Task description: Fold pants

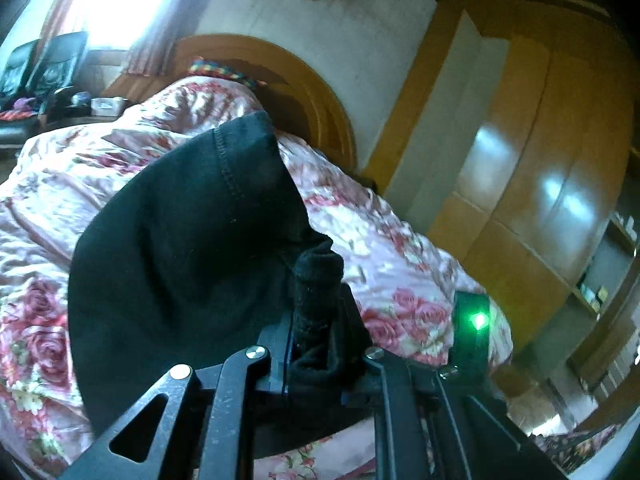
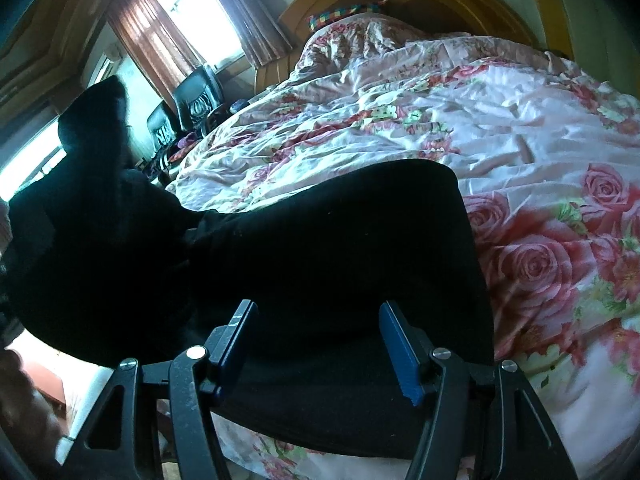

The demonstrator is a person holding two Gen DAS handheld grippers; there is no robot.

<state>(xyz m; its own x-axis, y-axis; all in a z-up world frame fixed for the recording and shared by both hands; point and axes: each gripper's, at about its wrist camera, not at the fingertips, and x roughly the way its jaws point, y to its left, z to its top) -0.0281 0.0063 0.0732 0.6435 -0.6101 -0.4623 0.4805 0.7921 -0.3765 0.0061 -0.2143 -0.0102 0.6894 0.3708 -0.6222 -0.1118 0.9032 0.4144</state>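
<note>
The black pants (image 2: 328,248) lie on a bed with a pink floral cover (image 2: 520,128). My left gripper (image 1: 318,320) is shut on a bunched edge of the pants (image 1: 180,240) and holds it lifted, so the cloth hangs off to the left with a stitched hem at the top. My right gripper (image 2: 320,340) is open, its blue pads (image 2: 400,352) spread over the near end of the pants lying flat on the bed. In the right wrist view the lifted part rises at the left (image 2: 92,128).
A wooden headboard (image 1: 304,92) and a bright multicoloured pillow (image 1: 216,70) are at the far end of the bed. A wooden wardrobe (image 1: 540,160) stands to the right. Black chairs (image 2: 188,100) and a curtained window (image 2: 188,20) are at the left.
</note>
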